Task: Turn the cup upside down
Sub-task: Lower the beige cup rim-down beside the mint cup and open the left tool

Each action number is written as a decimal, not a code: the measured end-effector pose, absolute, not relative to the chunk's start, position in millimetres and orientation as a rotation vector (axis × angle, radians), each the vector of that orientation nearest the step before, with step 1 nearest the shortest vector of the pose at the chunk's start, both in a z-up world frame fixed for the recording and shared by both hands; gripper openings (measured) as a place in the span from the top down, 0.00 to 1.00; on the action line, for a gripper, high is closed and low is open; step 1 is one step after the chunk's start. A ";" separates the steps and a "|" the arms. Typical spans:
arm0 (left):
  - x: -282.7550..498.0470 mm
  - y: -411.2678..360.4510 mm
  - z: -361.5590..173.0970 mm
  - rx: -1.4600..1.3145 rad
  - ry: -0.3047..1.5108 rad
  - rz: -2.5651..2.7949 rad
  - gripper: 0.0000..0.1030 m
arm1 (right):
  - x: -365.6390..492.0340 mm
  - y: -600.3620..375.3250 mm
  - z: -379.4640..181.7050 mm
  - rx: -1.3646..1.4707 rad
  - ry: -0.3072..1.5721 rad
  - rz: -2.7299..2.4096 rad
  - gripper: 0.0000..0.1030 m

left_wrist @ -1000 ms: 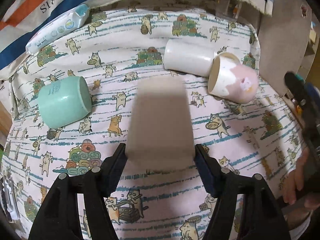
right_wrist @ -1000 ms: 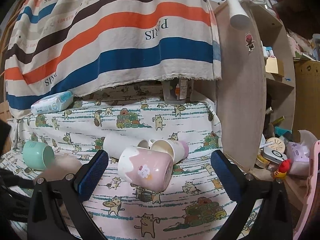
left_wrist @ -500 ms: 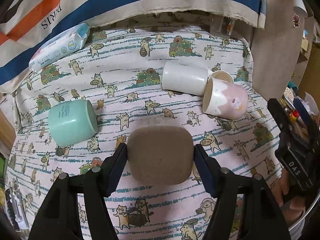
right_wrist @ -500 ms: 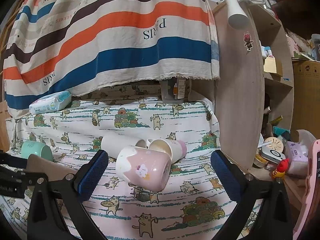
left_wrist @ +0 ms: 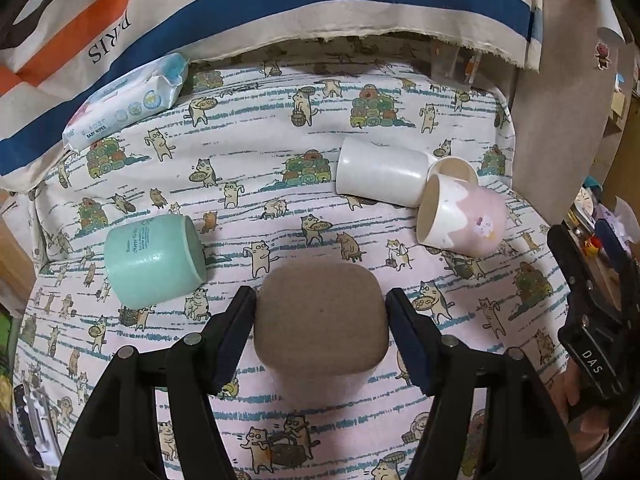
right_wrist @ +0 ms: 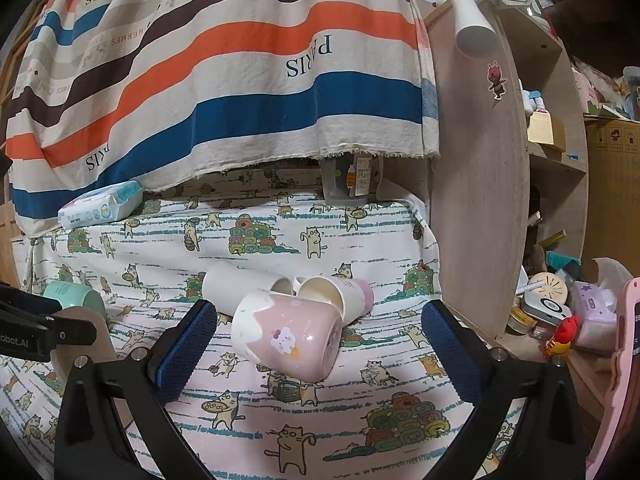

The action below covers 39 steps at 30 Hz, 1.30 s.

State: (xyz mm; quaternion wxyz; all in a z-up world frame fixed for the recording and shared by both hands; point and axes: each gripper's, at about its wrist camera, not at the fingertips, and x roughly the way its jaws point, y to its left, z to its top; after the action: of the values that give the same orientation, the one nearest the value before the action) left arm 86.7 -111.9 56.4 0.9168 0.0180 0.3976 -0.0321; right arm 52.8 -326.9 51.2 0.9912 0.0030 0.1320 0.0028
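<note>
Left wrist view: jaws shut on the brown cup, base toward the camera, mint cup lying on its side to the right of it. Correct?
One error: in the left wrist view the mint cup lies on its side to the left of the brown cup, not the right. The left gripper is clamped on that cup, base toward the camera.

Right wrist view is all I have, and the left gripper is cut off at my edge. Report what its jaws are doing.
Observer: The left gripper has its jaws shut on the brown cup, one on each side.
Operator: Give me the cup's orientation.
Observer: Its flat base faces the left wrist camera; the mouth is out of sight.
Operator: Check the mint cup beside it.
Observer: The mint cup lies on its side, apart from the jaws, with cat-print cloth showing between.
</note>
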 end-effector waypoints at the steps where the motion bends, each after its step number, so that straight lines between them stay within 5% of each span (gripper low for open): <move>1: 86.2 -111.3 57.1 0.029 0.815 -0.073 0.36 | 53.0 -327.0 50.7 0.005 0.264 0.005 0.00; 18: 87.2 -112.4 43.9 0.023 0.655 -0.110 0.36 | 53.7 -328.1 49.0 0.003 0.269 0.002 0.00; 19: 86.2 -112.1 44.9 0.026 0.639 -0.110 0.30 | 53.4 -328.3 48.9 0.002 0.269 0.003 0.00; 20: 84.1 -111.6 47.0 0.030 0.617 -0.109 0.13 | 53.2 -328.2 48.9 0.000 0.268 0.003 0.00; 22: 77.6 -108.7 53.3 0.028 0.552 -0.101 0.01 | 52.8 -327.8 48.9 -0.002 0.265 0.004 0.00; 39: 29.0 -41.1 70.3 -0.003 0.284 -0.106 0.01 | 49.4 -325.5 51.3 0.009 0.253 0.038 0.00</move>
State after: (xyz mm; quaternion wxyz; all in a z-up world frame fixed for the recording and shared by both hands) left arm 29.0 -41.1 70.3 0.9885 -0.0014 0.1416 -0.0530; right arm 49.4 -325.5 51.3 0.9918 0.0044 0.1264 0.0190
